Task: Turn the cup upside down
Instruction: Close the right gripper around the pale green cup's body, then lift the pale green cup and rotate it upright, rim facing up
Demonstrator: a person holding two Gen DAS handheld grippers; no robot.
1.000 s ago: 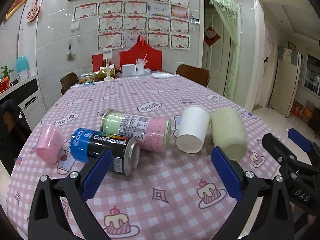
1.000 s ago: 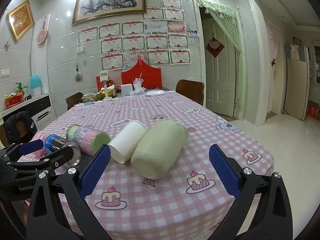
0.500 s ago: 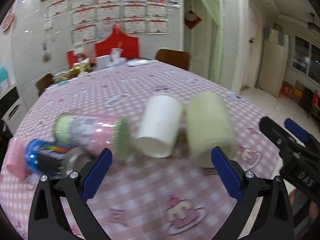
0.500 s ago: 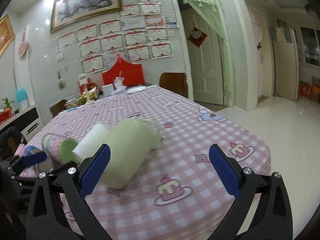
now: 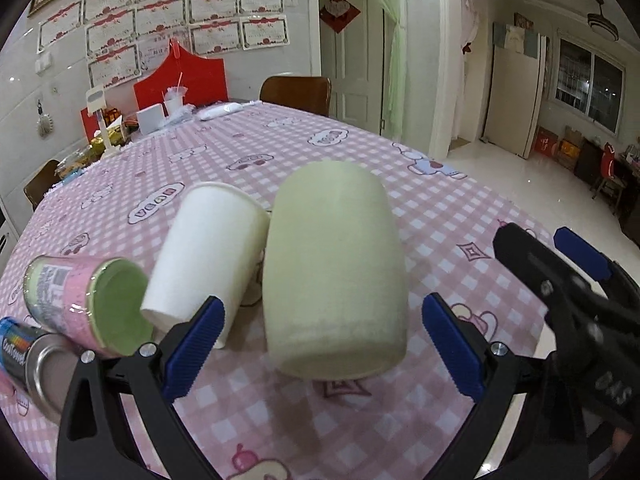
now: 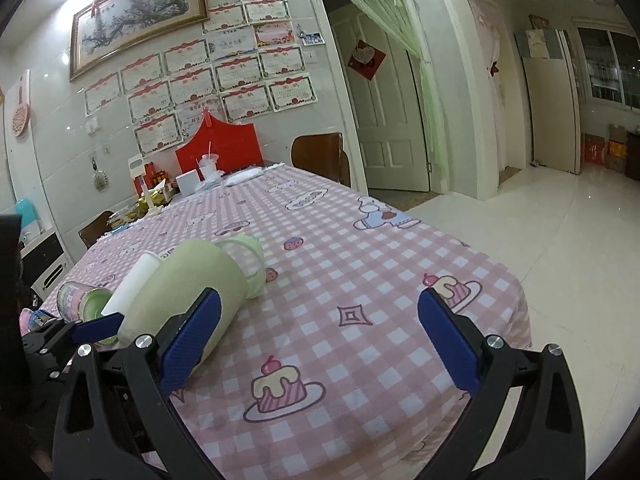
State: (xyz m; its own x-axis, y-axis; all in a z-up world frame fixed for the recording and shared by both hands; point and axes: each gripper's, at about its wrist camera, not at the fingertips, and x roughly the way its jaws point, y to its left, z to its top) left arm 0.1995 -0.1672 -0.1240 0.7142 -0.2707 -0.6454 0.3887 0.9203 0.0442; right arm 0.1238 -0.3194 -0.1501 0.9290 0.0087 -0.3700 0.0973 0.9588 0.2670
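Left wrist view: pale green cup (image 5: pixel 336 268) is laid on its side on the pink-checked desk (image 5: pixel 280 148), long axis running away from the camera, framed by the released left tongs (image 5: pixel 320 340), white paper cup (image 5: pixel 208 256) touching alongside; right wrist view: cup (image 6: pixel 188 284) seen lying left of the released right tongs (image 6: pixel 320 340), handle (image 6: pixel 250 256) at its far end.

Pale green cup (image 5: pixel 334 272), matte, lying on its side on the pink checked tabletop (image 5: pixel 440 216); handle on the far side; touching white paper cup (image 5: pixel 208 256).
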